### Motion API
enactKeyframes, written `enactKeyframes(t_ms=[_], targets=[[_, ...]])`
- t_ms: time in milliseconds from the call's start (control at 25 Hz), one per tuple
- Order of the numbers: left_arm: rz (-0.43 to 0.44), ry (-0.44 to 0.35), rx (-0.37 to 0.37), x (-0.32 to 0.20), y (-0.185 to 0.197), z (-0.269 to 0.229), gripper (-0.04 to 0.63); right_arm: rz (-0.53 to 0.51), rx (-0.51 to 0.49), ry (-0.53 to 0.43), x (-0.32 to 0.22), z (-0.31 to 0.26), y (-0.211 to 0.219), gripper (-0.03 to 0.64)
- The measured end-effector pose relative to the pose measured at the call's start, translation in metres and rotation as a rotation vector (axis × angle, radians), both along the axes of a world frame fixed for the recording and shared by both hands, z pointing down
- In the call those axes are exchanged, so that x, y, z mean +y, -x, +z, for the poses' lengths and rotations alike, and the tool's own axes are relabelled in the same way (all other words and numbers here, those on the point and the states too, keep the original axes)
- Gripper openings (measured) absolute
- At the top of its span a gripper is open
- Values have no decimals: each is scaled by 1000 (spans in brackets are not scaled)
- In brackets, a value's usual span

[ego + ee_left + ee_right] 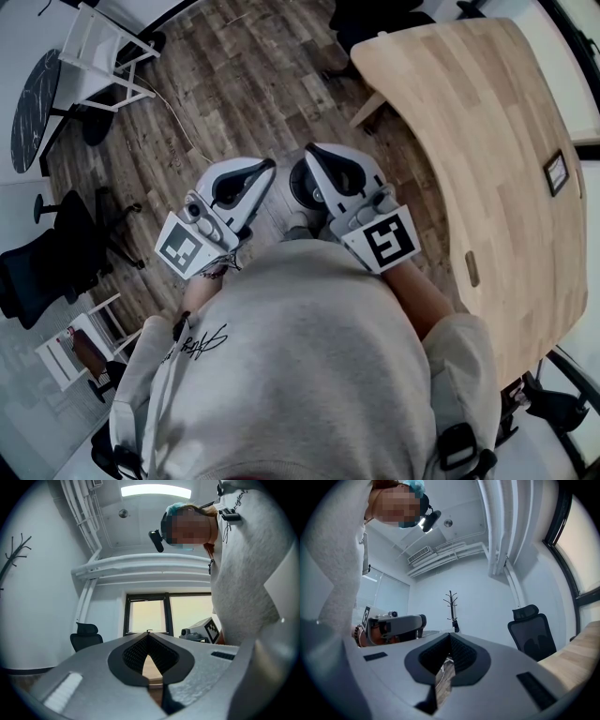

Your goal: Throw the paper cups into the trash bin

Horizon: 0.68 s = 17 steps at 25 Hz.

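2 closed, pointing forward: left gripper (pixel 271 165), right gripper (pixel 310 149).

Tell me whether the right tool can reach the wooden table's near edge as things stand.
Probably yes: the right tool, shut and empty, sits beside the wooden table, with nothing visible between them.

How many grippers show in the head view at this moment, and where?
2. The left gripper is held before the person's chest, over the wood floor. The right gripper is beside it, nearer the wooden table. Both are shut and empty. Neither is hidden.
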<state>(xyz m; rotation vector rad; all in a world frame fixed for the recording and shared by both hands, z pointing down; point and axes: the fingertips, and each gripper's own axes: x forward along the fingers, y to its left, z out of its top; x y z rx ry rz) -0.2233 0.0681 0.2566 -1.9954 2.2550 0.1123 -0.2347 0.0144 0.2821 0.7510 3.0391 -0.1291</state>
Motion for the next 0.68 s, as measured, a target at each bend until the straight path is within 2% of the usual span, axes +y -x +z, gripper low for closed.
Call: enactKeyframes(t_ms=[240, 440, 680], targets=[[-10, -29, 5, 3, 2, -2, 0, 2, -1, -1, 1, 1, 1, 9], [-14, -7, 12, 3, 3, 3, 0, 4, -6, 1, 0, 1, 1, 9], [-11, -17, 17, 0, 4, 0, 0, 0, -8, 0, 1, -1, 2, 9]])
